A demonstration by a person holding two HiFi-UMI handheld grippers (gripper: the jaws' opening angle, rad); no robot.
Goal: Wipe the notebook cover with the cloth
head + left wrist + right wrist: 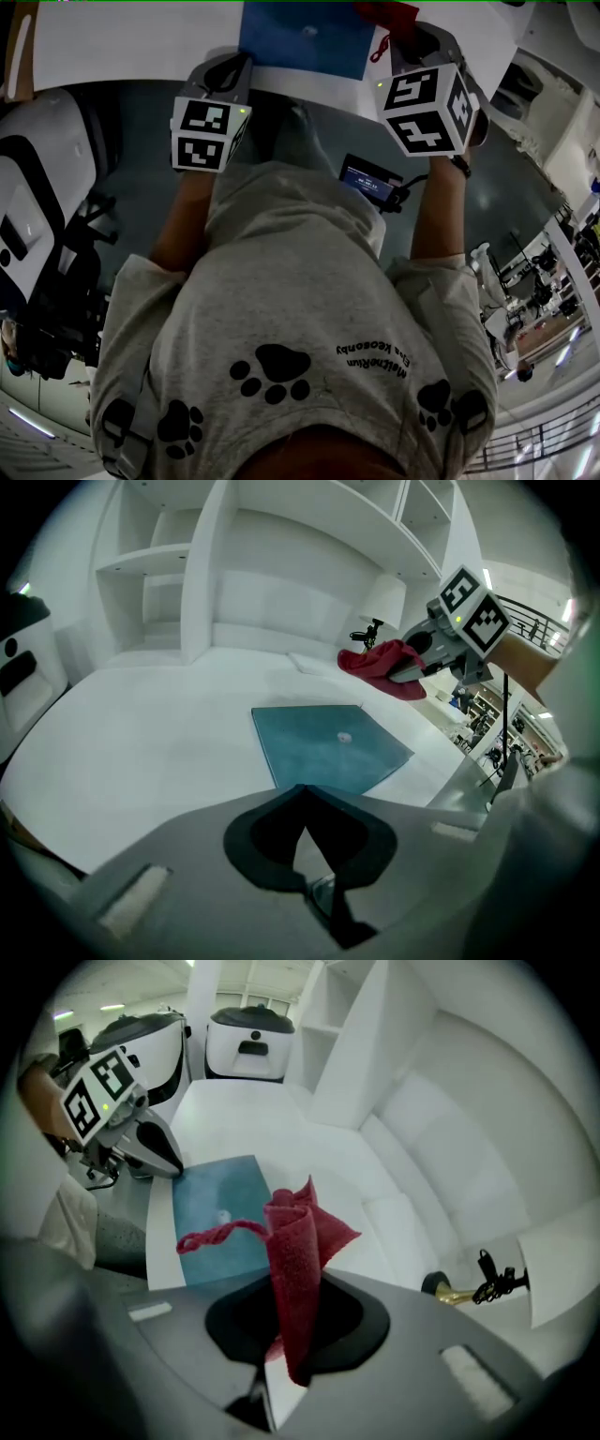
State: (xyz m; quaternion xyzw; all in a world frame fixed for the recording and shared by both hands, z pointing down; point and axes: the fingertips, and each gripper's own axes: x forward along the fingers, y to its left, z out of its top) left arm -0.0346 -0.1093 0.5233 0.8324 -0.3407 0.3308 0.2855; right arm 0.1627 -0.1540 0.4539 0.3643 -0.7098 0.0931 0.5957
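A blue notebook [305, 37] lies flat on the white table [122, 42], close to its near edge. There is a small pale spot [344, 737] on its cover. My right gripper [295, 1283] is shut on a red cloth [298, 1241], which stands up out of the jaws, a thin strand drooping left over the notebook [220, 1211]. It hovers at the notebook's right far corner, cloth [382, 667] clear of the cover. My left gripper [302, 794] is shut on nothing, just short of the notebook's near left edge [328, 747].
White shelving [234, 583] and a white lamp [382, 602] stand behind the table. A brass stand with a black clip [487, 1283] sits at the right. White machines [246, 1040] stand beyond the table's left end. A small device [370, 180] hangs at the person's waist.
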